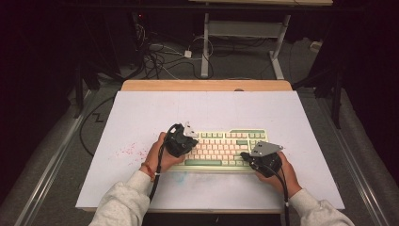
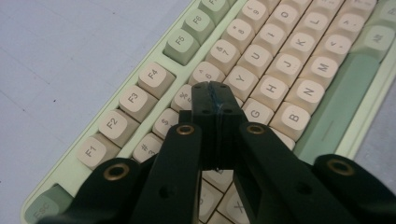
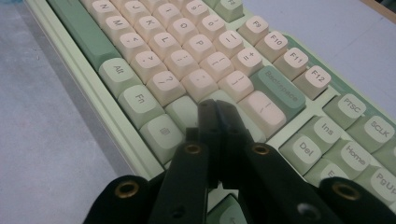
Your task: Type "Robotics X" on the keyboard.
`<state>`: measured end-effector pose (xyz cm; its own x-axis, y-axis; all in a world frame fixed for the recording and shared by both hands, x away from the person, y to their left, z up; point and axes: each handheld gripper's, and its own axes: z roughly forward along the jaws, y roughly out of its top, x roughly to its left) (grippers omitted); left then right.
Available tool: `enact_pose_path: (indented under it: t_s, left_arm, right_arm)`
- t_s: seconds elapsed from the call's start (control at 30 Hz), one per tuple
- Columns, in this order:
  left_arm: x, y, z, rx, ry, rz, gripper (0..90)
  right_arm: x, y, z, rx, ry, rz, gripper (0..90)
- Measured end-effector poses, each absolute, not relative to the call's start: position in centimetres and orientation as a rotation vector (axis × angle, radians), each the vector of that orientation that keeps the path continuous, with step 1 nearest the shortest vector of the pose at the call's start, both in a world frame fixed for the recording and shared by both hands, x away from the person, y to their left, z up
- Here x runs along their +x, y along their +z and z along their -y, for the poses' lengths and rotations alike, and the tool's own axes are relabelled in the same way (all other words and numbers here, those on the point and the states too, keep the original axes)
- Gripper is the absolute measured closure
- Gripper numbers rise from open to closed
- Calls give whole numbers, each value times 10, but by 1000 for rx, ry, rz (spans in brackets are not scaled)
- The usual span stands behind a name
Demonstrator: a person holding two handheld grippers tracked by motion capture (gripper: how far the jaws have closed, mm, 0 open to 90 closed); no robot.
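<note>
Hovering closed, both grippers [image 2: 215, 100] [image 3: 215, 116] perhaps touch the keyboard [image 1: 226, 147].

Black tongs [image 1: 190, 141] – brass screws, grey plates – pale sleeves [image 1: 123, 203]

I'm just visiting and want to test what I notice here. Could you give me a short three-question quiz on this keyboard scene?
1. True or false: both tools have their jaws shut.
2. Which tool hovers over the number and F-key side of the keyboard: A) left tool, B) right tool?
3. What colour is the Backspace key?

Key: 1 true; 2 A; 3 green.
</note>
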<state>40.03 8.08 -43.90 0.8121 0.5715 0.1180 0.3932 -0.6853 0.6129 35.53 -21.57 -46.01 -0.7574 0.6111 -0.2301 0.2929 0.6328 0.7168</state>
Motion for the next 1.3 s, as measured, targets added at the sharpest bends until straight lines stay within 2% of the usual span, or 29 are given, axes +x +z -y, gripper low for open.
enact_pose_path:
  t_s: [0.37,0.6,0.7,0.83,0.9,1.0,1.13,1.23,1.3]
  left_arm:
    - [400,-441,-78,2439,450,-704,875]
    - [401,-446,-76,2470,428,-712,874]
    - [397,-435,-80,2374,346,-708,873]
    - [384,-420,-78,2357,466,-634,873]
    - [383,-420,-78,2352,468,-633,872]
    - [382,-422,-85,2324,480,-642,834]
    - [377,-422,-95,2293,503,-624,733]
    - [372,-422,-102,2275,585,-632,594]
    - [370,-422,-106,2261,581,-634,457]
  right_arm:
    - [354,-460,216,706,931,-2401,900]
    - [354,-459,216,707,926,-2400,900]
    - [353,-459,216,708,928,-2394,900]
    - [350,-452,220,703,979,-2349,900]
    - [350,-448,222,714,1002,-2336,900]
    - [346,-441,226,716,1028,-2315,900]
    - [343,-437,229,713,1038,-2306,900]
    - [341,-435,231,712,1040,-2302,900]
    - [340,-434,232,715,1045,-2302,900]
